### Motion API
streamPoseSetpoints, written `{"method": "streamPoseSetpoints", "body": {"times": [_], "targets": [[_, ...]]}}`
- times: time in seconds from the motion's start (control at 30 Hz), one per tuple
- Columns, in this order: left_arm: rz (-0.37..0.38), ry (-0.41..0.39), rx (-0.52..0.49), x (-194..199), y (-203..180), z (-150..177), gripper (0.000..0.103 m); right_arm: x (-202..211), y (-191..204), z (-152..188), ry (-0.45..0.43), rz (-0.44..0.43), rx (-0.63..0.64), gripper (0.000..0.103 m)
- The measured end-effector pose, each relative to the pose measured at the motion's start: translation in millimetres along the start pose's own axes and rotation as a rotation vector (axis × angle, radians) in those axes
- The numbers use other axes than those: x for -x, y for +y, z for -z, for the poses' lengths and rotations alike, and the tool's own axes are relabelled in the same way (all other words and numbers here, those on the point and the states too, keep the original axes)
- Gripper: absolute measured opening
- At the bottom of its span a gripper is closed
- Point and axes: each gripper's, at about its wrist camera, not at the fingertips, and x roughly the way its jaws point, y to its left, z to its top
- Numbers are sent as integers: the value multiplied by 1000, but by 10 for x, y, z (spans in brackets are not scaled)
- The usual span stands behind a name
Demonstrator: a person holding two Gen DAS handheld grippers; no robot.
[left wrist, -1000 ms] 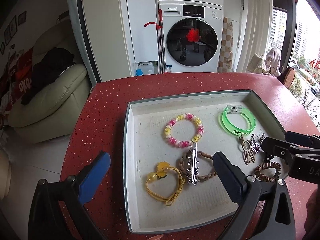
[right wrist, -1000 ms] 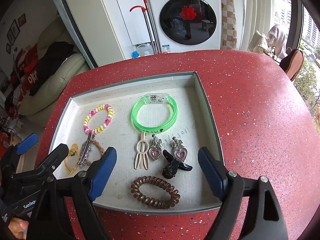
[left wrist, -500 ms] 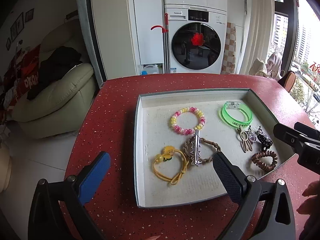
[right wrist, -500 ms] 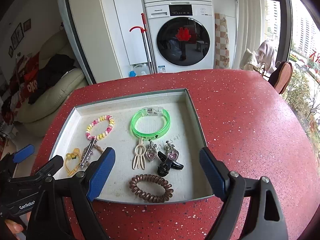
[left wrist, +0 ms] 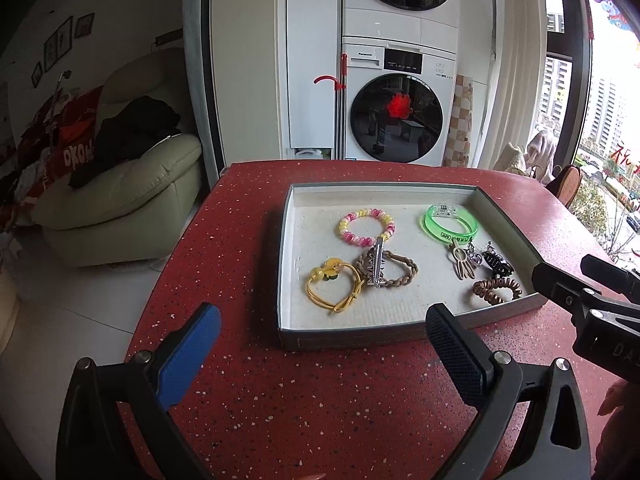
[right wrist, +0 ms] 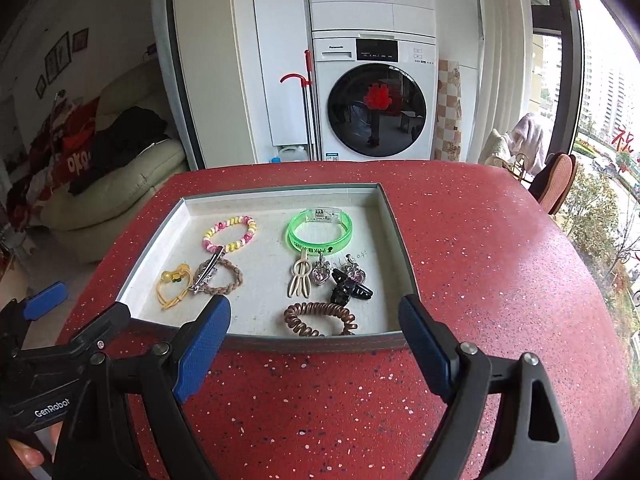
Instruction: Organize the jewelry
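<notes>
Hovering both my claws over the red speckled table (right wrist: 500,240) | left claw (left wrist: 320,350) spread, empty | right claw (right wrist: 316,338) spread, empty | shallow grey-rimmed jewelry tray (right wrist: 394,240) just ahead

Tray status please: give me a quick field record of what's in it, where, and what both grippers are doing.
tray: on red table, open top
left group: beaded bracelet, yellow tie, braided tie with silver clip lying across it
right group: green bangle, cream clip, heart earrings, black claw clip, coil tie
left gripper: open, empty, short of the tray
right gripper: open, empty, at the tray's near edge
</notes>
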Motion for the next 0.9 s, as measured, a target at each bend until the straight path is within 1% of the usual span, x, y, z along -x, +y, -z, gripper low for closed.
{"method": "streamPoseSetpoints", "body": {"times": [0.17,0.33,0.47,0.63,0.9], "targets": [[-11,3,-2,121,-14,136,103,135,6,125,-26,45,5,88],[-4,-7,10,231,-48,207,103,221,-21,245,-44,91,3,88],[-7,-15,-9,272,-99,232,103,277,-60,314,-48,93,-18,88],[-5,-17,-19,308,-133,258,103,341,-38,335,-68,98,0,88],[-11,-12,-10,312,-103,263,103,363,-9,327,-70,87,0,88]]}}
